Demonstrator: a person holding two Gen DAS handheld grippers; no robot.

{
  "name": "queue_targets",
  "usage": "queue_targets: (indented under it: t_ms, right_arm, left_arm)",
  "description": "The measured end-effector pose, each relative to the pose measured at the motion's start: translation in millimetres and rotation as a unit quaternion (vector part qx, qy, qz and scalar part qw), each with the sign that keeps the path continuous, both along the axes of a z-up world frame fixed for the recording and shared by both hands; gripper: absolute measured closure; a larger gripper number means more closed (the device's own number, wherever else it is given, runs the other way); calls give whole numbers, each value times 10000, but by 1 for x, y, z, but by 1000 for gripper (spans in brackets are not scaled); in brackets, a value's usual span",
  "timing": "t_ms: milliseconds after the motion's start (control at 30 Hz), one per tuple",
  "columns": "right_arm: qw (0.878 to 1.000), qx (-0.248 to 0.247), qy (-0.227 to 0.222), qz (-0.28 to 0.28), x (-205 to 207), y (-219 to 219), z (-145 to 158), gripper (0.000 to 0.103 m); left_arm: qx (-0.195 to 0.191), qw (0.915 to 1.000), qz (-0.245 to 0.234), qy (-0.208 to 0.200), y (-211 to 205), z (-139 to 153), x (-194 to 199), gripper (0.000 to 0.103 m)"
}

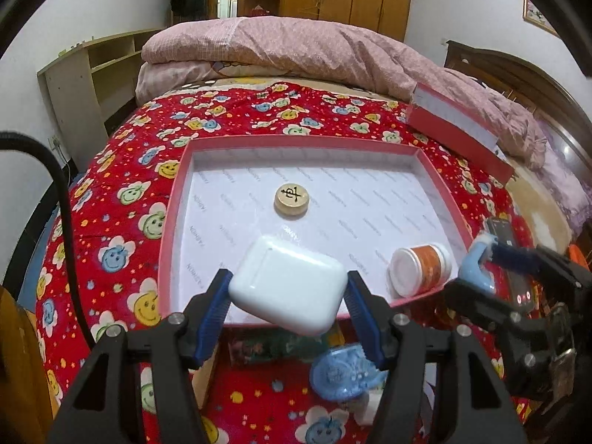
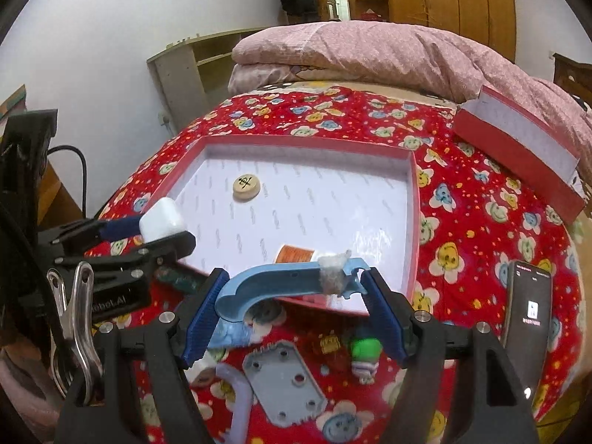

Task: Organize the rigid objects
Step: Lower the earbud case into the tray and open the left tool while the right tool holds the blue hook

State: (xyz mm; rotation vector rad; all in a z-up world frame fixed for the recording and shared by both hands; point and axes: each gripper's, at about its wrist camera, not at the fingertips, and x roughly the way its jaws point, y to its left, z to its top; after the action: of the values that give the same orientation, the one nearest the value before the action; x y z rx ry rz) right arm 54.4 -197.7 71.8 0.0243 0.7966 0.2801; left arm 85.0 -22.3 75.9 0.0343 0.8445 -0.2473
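A shallow red box (image 1: 174, 199) with a white inside lies on the red flowered bedspread; it shows in the right wrist view too (image 2: 414, 199). In it lie a round wooden chess piece (image 1: 291, 197) (image 2: 246, 186) and an orange jar (image 1: 421, 268) on its side (image 2: 294, 254). My left gripper (image 1: 288, 307) is shut on a white earbud case (image 1: 286, 288) and holds it over the box's near edge; the case also shows in the right wrist view (image 2: 162, 224). My right gripper (image 2: 294, 303) is shut on a curved light-blue plastic part (image 2: 281, 283) just above the box's near edge (image 1: 477, 266).
A red box lid (image 1: 462, 125) (image 2: 518, 148) leans on the pink quilt at the back right. A phone (image 2: 527, 318) lies on the right. In front of the box lie a grey plate (image 2: 285, 384), a small green toy (image 2: 364, 355) and a blue round piece (image 1: 344, 373).
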Motion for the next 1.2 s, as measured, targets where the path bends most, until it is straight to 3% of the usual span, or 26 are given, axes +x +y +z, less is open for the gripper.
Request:
queue_targets:
  t_ms: [567, 1200]
  right_arm:
    - [9999, 27, 150, -46, 46, 1, -12, 28]
    - [9994, -96, 299, -159, 73, 0, -29, 28]
  left_arm:
    - [68, 9998, 61, 183, -8, -18, 37, 38]
    - [204, 9996, 109, 188, -13, -30, 52, 38]
